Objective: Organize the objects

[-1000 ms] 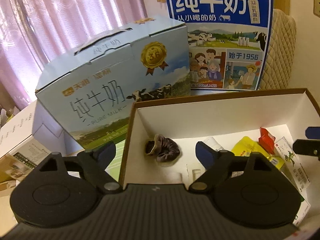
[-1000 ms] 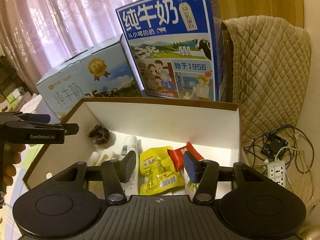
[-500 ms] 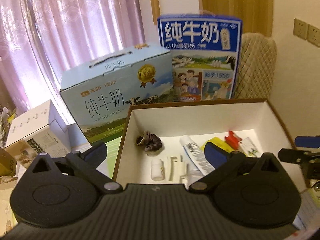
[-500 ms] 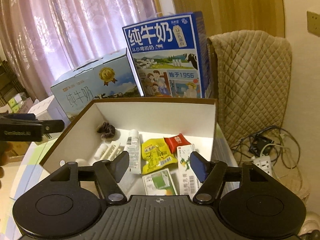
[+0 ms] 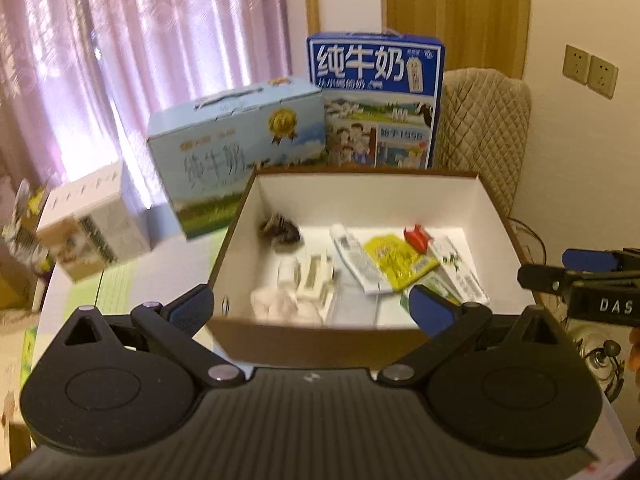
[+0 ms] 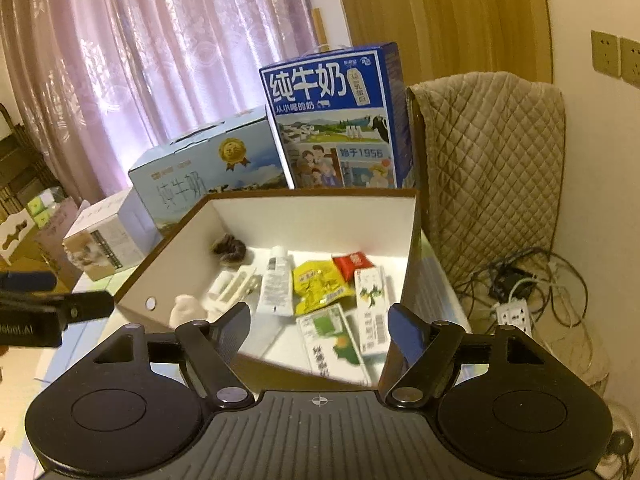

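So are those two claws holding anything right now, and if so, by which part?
Nothing is held. The left claw and the right claw are both open and empty, above the near edge of the open box.

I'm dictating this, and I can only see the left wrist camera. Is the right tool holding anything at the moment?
Observer: No. The right tool is open and empty, over the near edge of the box.
Operator: What lies in the box's near right corner? It's blocked for me.
Observer: A green-and-white carton lying flat, beside a white carton with a barcode.
Operator: Anything on the floor to the right?
Observer: A white power strip among tangled cables.
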The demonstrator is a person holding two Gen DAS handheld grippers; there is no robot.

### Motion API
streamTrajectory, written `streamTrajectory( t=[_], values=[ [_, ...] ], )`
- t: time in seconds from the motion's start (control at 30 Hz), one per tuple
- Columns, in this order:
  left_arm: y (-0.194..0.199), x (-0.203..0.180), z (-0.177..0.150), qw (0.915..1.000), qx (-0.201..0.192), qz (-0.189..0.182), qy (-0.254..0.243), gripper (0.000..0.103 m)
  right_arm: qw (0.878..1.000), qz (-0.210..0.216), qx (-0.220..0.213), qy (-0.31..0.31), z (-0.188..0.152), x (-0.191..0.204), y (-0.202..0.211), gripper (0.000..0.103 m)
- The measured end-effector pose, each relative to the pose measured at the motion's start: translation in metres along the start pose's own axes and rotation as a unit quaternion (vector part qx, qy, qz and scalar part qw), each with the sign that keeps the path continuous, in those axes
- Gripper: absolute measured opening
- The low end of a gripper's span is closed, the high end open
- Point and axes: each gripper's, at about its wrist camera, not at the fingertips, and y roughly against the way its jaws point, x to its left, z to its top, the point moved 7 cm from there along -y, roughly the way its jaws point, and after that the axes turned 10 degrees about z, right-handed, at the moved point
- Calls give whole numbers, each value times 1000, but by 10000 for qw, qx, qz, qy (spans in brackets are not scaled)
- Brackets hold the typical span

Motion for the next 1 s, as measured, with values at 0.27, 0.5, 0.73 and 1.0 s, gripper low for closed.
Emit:
streamTrajectory(
  t=[0.27, 0.5, 0.73, 1.0],
  values=[
    [31, 5, -36, 9995, 269, 5, 180, 102, 10000, -2, 18, -77, -22, 10, 33, 73],
    [53, 9, -63, 9990, 360, -221, 123, 102, 9997, -167, 50, -165, -48, 31, 60, 73],
    [73, 23, -88, 9985, 416, -361, 16, 102, 9991, -343, 110, -210, -79, 62, 83, 73],
    [94, 46, -119, 9980, 433, -462, -59, 102, 9985, -443, 181, -248, -111, 98, 96, 73]
  ],
)
